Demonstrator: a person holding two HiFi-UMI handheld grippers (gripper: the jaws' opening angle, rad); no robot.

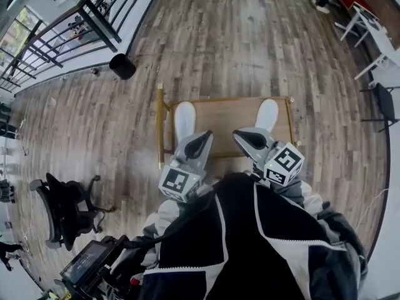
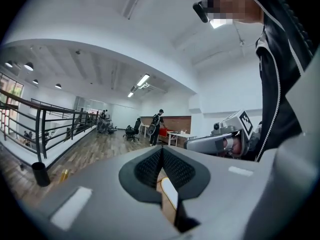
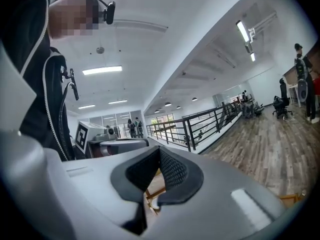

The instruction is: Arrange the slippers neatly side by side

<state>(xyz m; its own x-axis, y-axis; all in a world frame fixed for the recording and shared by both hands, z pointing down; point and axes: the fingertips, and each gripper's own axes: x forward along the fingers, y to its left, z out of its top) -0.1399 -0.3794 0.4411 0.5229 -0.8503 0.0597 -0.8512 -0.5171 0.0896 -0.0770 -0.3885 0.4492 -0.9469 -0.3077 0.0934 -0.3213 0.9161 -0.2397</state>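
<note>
Two white slippers lie toes-away on a low wooden table (image 1: 225, 119) with a gold frame. The left slipper (image 1: 184, 120) and the right slipper (image 1: 267, 114) are set well apart, near the table's two ends. My left gripper (image 1: 204, 140) is held up over the table's near edge, shut and empty, just this side of the left slipper. My right gripper (image 1: 241, 135) is beside it, also shut with nothing in it. In each gripper view the jaws meet, left gripper (image 2: 161, 151) and right gripper (image 3: 159, 153), pointing level across the room.
A black bin (image 1: 122, 66) stands on the wood floor beyond the table, near a black railing (image 1: 81, 24). A black office chair (image 1: 65, 208) is at the left, white desks (image 1: 375, 33) at the far right. A person (image 2: 157, 126) stands far off.
</note>
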